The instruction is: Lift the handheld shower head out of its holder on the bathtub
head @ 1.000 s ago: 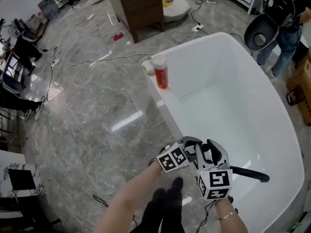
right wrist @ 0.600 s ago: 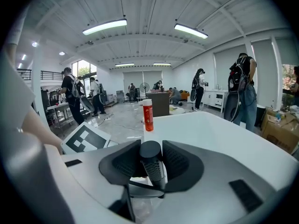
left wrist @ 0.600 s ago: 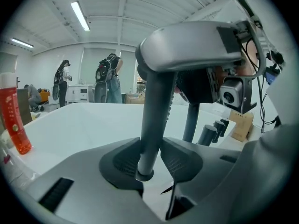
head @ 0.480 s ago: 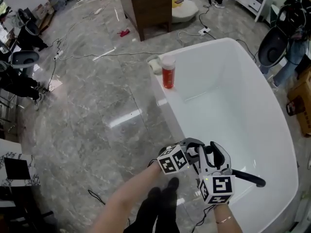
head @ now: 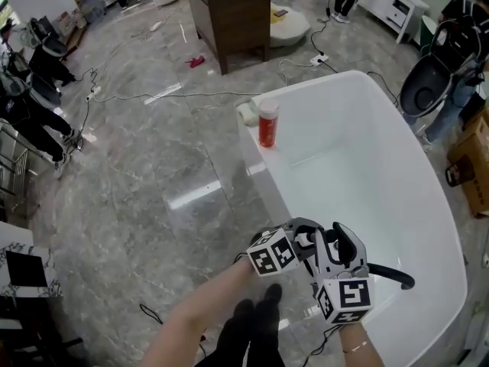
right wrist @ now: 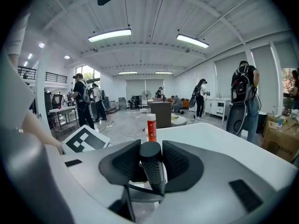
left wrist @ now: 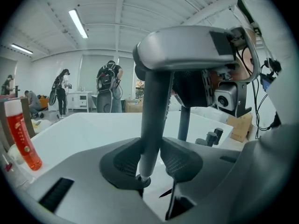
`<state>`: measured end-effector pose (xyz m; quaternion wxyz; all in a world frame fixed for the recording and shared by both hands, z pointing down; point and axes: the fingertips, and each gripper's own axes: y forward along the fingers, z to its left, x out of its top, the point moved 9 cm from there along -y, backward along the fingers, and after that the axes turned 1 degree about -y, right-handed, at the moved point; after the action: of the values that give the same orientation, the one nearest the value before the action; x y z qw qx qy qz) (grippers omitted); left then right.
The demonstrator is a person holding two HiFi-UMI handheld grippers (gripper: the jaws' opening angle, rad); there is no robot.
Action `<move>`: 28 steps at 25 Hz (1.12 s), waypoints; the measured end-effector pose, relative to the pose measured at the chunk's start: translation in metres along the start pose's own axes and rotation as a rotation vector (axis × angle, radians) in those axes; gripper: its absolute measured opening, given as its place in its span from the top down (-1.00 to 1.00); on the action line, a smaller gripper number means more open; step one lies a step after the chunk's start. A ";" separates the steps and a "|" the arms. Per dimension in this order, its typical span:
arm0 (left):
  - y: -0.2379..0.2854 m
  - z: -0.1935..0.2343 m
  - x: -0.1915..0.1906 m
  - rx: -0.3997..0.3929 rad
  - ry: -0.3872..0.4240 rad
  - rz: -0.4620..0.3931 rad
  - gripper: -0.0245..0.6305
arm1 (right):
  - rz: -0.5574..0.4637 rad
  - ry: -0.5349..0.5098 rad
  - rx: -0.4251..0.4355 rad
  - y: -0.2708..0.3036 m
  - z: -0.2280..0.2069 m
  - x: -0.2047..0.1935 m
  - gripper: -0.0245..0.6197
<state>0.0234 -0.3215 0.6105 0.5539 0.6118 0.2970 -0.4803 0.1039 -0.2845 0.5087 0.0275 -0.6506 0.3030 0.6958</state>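
- Left gripper [left wrist: 150,160]: jaws have just been closing and now pinch the shower head [left wrist: 152,106] by its grey handle, upright at frame centre.
- Right gripper [right wrist: 151,164]: jaws pinch its dark, dimpled end.
- Head view: both grippers are side by side at lower centre, by the tub [head: 250,145] rim.
- A red bottle [head: 268,125] stands on the rim, upper centre.

White glossy oval bathtub [head: 256,167]; dark grey metal handheld shower head [left wrist: 187,48]; white-capped translucent red plastic bottle [head: 267,125]; grey marble floor [head: 153,174], pale veining; dark brown wooden cabinet [head: 229,17]; black-and-white square-patterned marker cube [head: 273,252].
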 end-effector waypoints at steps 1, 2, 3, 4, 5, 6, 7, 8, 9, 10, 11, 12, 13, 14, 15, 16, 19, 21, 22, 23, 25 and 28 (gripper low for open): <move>-0.002 -0.002 0.004 0.001 0.004 -0.001 0.47 | -0.006 0.001 -0.002 -0.003 0.000 0.003 0.46; -0.004 -0.003 0.007 0.004 0.007 -0.003 0.47 | -0.012 0.001 -0.004 -0.006 0.001 0.006 0.46; -0.007 -0.004 0.011 0.007 0.010 -0.005 0.47 | -0.019 0.001 -0.005 -0.009 0.002 0.010 0.47; -0.009 -0.005 0.016 0.010 0.013 -0.007 0.47 | -0.026 0.000 -0.007 -0.012 0.003 0.014 0.47; -0.012 -0.007 0.020 0.011 0.015 -0.010 0.47 | -0.032 0.000 -0.008 -0.015 0.004 0.018 0.47; -0.014 -0.009 0.025 0.009 0.016 -0.014 0.47 | -0.038 0.001 -0.009 -0.019 0.004 0.022 0.47; -0.017 -0.012 0.030 0.008 0.018 -0.016 0.47 | -0.043 0.001 -0.010 -0.023 0.005 0.026 0.47; -0.019 -0.014 0.035 0.007 0.021 -0.019 0.47 | -0.048 0.001 -0.012 -0.027 0.005 0.030 0.47; -0.021 -0.015 0.040 0.007 0.024 -0.020 0.47 | -0.053 -0.001 -0.012 -0.031 0.005 0.034 0.47; -0.023 -0.017 0.044 0.008 0.027 -0.021 0.47 | -0.058 -0.003 -0.012 -0.034 0.006 0.039 0.47; -0.026 -0.019 0.049 0.009 0.030 -0.022 0.47 | -0.063 -0.005 -0.011 -0.037 0.007 0.043 0.47; -0.030 -0.021 0.054 0.010 0.033 -0.023 0.47 | -0.066 -0.007 -0.010 -0.041 0.009 0.048 0.48; -0.033 -0.023 0.059 0.009 0.036 -0.024 0.47 | -0.070 -0.009 -0.010 -0.045 0.011 0.052 0.48; -0.036 -0.026 0.064 0.008 0.039 -0.025 0.47 | -0.074 -0.010 -0.011 -0.050 0.013 0.057 0.48; -0.040 -0.028 0.069 0.008 0.042 -0.028 0.47 | -0.080 -0.010 -0.014 -0.054 0.014 0.062 0.48; -0.043 -0.030 0.073 0.008 0.045 -0.033 0.47 | -0.088 -0.011 -0.016 -0.058 0.016 0.066 0.48; -0.050 -0.036 0.087 0.011 0.056 -0.043 0.47 | -0.110 -0.017 -0.023 -0.068 0.020 0.077 0.48; -0.054 -0.040 0.096 0.012 0.063 -0.045 0.47 | -0.123 -0.020 -0.025 -0.076 0.021 0.084 0.48; -0.057 -0.042 0.100 0.012 0.067 -0.046 0.47 | -0.129 -0.021 -0.025 -0.080 0.022 0.088 0.48; -0.059 -0.045 0.105 0.013 0.070 -0.047 0.47 | -0.135 -0.023 -0.026 -0.084 0.023 0.092 0.48; -0.064 -0.051 0.116 0.015 0.077 -0.047 0.47 | -0.148 -0.028 -0.027 -0.094 0.025 0.100 0.48; -0.069 -0.059 0.134 0.017 0.092 -0.053 0.47 | -0.168 -0.034 -0.031 -0.109 0.026 0.113 0.48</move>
<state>0.0251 -0.2723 0.4564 0.5217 0.6298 0.3342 -0.4685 0.1109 -0.2242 0.3615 0.0811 -0.6620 0.2360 0.7067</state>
